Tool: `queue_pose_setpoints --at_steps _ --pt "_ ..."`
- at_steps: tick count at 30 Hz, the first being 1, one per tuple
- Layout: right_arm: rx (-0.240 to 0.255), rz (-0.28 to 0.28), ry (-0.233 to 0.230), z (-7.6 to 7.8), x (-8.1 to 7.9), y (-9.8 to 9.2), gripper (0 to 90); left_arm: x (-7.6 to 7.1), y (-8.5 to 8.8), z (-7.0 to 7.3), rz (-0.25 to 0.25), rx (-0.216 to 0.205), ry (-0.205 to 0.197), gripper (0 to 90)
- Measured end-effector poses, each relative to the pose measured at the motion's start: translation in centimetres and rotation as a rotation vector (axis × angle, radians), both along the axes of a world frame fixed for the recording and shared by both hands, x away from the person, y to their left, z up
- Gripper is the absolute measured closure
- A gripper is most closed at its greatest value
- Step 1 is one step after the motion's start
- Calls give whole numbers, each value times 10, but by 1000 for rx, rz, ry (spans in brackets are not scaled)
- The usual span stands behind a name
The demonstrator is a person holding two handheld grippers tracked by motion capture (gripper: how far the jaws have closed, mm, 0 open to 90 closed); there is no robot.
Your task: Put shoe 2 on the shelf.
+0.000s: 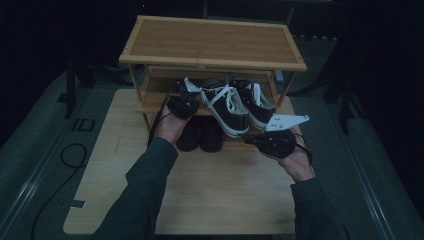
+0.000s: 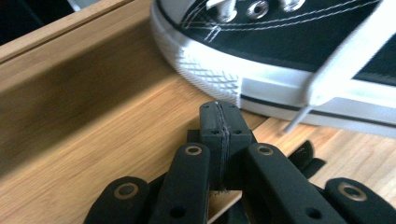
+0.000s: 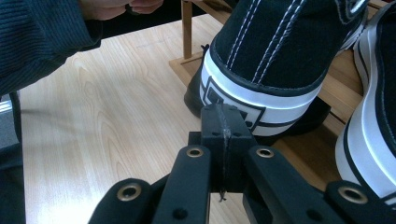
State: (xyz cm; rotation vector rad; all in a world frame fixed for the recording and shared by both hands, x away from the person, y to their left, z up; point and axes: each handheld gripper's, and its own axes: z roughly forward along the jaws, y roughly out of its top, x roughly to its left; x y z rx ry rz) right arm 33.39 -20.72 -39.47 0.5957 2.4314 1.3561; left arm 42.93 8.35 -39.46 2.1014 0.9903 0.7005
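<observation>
Work in hand: we judge that we are setting a pair of black-and-white sneakers straight on the middle shelf of a wooden shoe rack (image 1: 212, 42) that stands at the far edge of the bench (image 1: 200, 185).

Near sneaker (image 1: 226, 109): it lies on the shelf with its heel sticking out over the front edge, toe pointing back and left.

Second sneaker (image 1: 256, 102): just beside the first on its right, also on the shelf, heel towards us.

Dark shoes (image 1: 200, 134): a pair sits below, under the shelf; the dim light keeps us from telling more about them.

Left gripper (image 2: 219, 123): jaws pressed fully together with nothing between them, tips just short of the white rubber toe of the near sneaker, over the shelf board.

Right gripper (image 3: 223, 122): jaws fully together and empty, tips right at the white heel band of the near sneaker; we cannot tell whether they touch it.

How the sneaker should handle: probably light, with soft canvas sides that give under a pinch, a stiff rubber sole and toe cap, and loose white laces that could snag.

Where to take hold: we would pinch the firm heel collar or the rubber edge of the sole, or push with closed jaws at toe and heel, not the laces.
</observation>
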Motion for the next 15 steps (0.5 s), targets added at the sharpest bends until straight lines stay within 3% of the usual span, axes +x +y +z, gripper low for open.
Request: queue_pose_setpoints --at_steps 2,7,12,13,15 --pt "2 0 -1 0 0 0 900 0 1 0 -7 -9 1 894" --pt "-6 3 -3 1 0 1 900 -1 2 -1 -12 21 -18 888" --pt "-3 7 -1 1 0 2 900 -1 6 0 -12 31 -9 887" --pt "-2 9 -1 1 0 3 900 -1 6 -1 -8 20 -13 887" --pt "0 12 1 1 0 3 900 -1 7 0 -22 50 -17 898"
